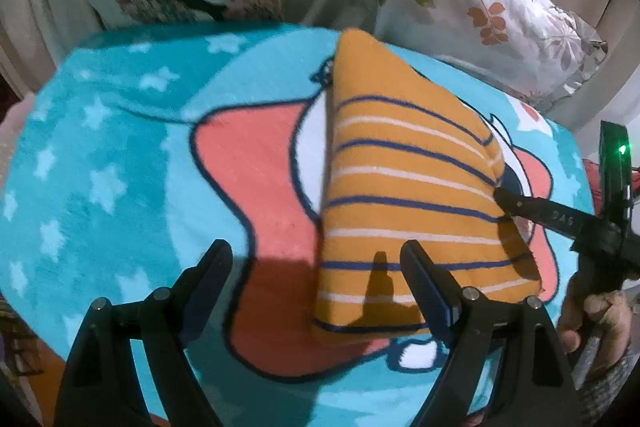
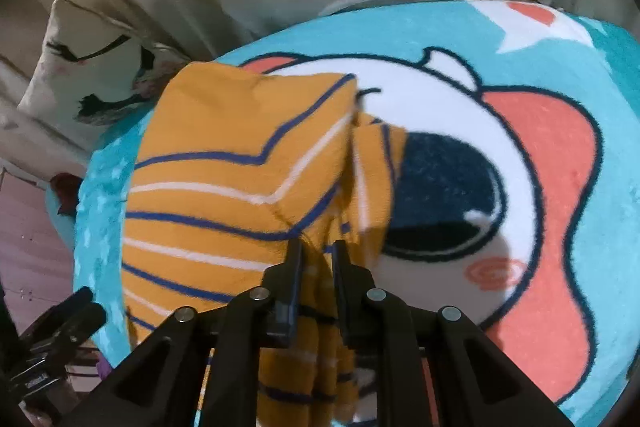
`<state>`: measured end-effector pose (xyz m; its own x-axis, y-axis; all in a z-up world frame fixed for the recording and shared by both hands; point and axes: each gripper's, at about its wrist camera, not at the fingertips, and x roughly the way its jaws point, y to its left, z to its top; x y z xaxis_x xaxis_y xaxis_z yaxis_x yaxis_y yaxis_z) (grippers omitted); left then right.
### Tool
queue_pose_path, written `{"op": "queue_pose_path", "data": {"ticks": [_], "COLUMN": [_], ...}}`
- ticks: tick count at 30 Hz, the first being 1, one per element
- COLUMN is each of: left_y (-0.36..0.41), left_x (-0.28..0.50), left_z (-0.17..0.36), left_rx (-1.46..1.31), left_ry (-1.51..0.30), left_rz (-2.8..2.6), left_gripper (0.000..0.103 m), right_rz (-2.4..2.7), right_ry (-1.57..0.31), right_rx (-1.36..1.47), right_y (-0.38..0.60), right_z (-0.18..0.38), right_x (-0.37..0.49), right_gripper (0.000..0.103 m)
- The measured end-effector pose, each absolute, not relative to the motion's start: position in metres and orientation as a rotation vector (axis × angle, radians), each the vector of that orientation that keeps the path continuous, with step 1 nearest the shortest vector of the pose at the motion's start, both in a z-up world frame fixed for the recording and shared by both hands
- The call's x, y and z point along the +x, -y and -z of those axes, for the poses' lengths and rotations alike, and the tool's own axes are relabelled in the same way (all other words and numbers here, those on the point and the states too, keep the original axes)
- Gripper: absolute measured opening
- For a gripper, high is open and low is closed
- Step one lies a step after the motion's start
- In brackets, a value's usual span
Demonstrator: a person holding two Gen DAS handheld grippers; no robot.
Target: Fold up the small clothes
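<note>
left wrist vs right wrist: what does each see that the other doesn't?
Left wrist only: the open left gripper with nothing between its fingers, and a hand holding the right gripper's handle. Right wrist only: striped cloth bunched between the right gripper's fingers. Both: the orange striped garment on the teal cartoon blanket, and floral pillows behind.

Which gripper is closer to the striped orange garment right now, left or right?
Right. The right gripper has a bunched fold of the striped orange garment between its fingers. The left gripper is open above the garment's near edge, not gripping it.
</note>
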<state>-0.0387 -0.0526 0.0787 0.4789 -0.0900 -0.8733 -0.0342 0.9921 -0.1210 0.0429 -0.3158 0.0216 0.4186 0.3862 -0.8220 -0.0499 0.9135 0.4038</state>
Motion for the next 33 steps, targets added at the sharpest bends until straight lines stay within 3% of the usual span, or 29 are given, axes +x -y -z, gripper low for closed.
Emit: {"op": "queue_pose_path", "data": {"ticks": [10,19,33], "left_y": [0.056,0.050,0.045], "left_x": [-0.037,-0.041,-0.035], "left_z": [-0.097,-0.103,-0.098], "left_rx": [-0.004,0.051,0.037], "left_ry": [-1.027,-1.013,-1.027], "left_rz": [-0.044,-0.063,-0.058], "left_gripper": [0.085,0.085,0.085], "right_rz": [-0.282,-0.241,-0.197], "right_ry": [-0.909,-1.055,-0.978], "right_rx": [0.243,0.246,0.199], "right_y": [0.297,0.278,0.277], "right_z": [-0.097,-0.032,-0.071], "right_x": [0.035,0.084,0.050], "right_gripper": [0.020,0.020,0.020]}}
